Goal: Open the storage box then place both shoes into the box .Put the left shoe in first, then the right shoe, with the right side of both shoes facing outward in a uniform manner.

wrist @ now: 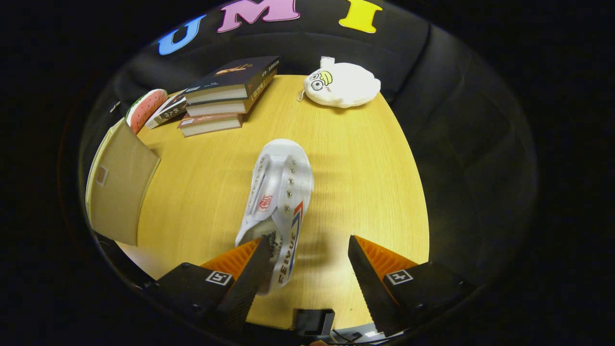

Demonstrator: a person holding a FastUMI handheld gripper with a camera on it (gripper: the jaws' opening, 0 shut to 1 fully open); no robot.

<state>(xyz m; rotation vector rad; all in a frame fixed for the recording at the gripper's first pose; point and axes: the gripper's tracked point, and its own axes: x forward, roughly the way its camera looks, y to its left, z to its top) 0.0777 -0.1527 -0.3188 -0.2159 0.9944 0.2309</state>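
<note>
With the gripper (307,259) spread wide and the white shoe (277,206) lying on the table (365,163), heel against the left finger (254,269), I would centre the fingers over the heel collar before pinching, box (120,187) beside

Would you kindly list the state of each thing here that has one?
Gripper: open, heel of shoe between fingers, left finger at it.
White shoe: lying on table, unlaced.
Storage box: flap raised.
Books: closed, stacked.
</note>
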